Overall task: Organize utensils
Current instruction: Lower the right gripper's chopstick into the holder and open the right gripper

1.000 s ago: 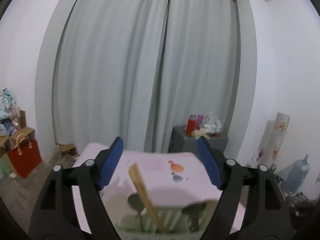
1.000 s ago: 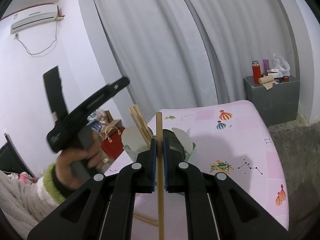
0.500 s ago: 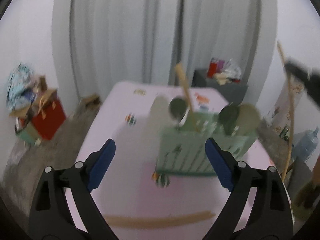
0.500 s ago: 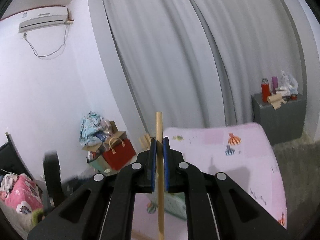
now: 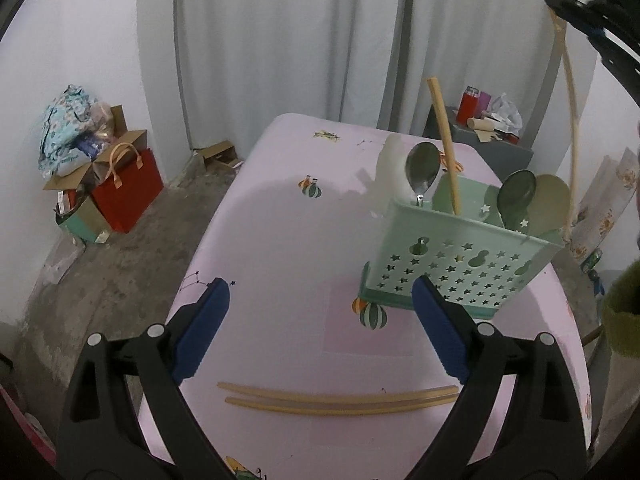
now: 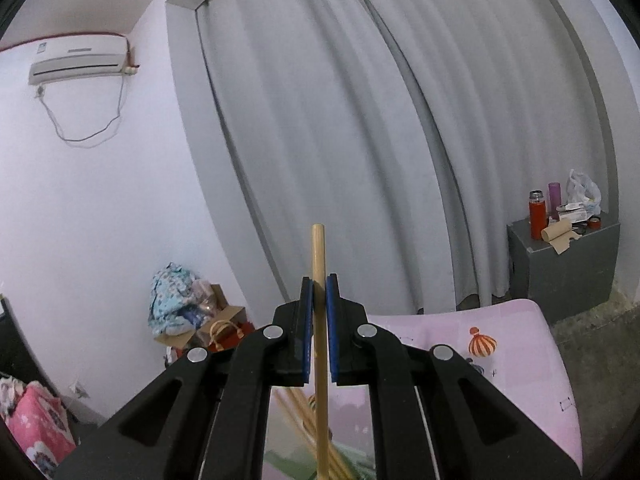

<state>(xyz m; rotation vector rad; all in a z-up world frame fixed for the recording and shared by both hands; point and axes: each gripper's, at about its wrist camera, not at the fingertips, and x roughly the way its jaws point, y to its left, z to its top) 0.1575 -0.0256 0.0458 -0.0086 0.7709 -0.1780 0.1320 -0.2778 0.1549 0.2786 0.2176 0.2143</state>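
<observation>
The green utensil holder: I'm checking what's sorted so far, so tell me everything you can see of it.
The utensil holder is a pale green plastic box with star-shaped and gourd-shaped cutouts in its walls, on a darker green base. It stands on the pink tablecloth, upright as far as this bent view shows, toward the table's right side in the left wrist view. A metal spoon and one wooden chopstick stand in its left part, two darker spoons in its right part. No tongs touch it.

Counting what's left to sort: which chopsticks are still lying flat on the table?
The pair just ahead of the open left tongs; the others stand in the holder or sit in the right tongs.
</observation>
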